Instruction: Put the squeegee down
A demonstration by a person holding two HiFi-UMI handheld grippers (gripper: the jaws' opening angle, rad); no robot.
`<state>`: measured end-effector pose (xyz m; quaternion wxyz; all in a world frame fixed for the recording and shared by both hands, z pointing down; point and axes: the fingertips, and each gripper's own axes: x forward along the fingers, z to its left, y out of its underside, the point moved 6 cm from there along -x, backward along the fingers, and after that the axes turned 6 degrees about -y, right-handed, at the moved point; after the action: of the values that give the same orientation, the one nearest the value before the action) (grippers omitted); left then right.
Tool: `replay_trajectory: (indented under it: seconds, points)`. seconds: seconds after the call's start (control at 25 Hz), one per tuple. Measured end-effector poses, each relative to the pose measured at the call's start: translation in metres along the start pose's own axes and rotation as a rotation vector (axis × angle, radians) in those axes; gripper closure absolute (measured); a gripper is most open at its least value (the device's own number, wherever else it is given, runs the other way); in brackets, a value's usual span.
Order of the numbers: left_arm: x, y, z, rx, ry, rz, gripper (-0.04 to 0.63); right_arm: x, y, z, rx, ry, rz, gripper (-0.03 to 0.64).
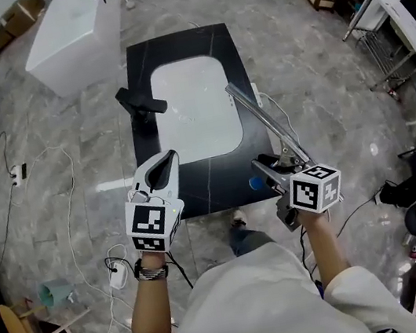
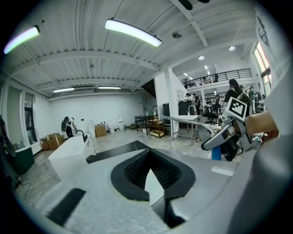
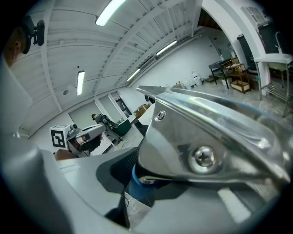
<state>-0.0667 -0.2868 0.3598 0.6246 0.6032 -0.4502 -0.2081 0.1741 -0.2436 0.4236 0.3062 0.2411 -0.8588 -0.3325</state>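
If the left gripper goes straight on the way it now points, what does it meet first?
Probably the white basin in the black counter: the left gripper points slightly down towards it, though depth is unclear.

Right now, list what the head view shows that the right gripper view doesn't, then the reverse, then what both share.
Head view only: the black counter, its white basin, the black faucet, and the squeegee blade's full length slanting above the counter's right side.
Right gripper view only: the screw on the squeegee's metal head, the jaws closed on its blue handle, and the ceiling lights.
Both: the squeegee held in the right gripper, and the left gripper with its marker cube.
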Motion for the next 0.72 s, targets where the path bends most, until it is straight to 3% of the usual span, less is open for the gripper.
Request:
replay_trajectory:
  seconds: [0.72]
  points:
    - [0.044, 0.011, -0.012, -0.025, -0.077, 0.06, 0.597, 0.071, 0.063, -0.109, 0.213, -0.071, 0.266, 0.508]
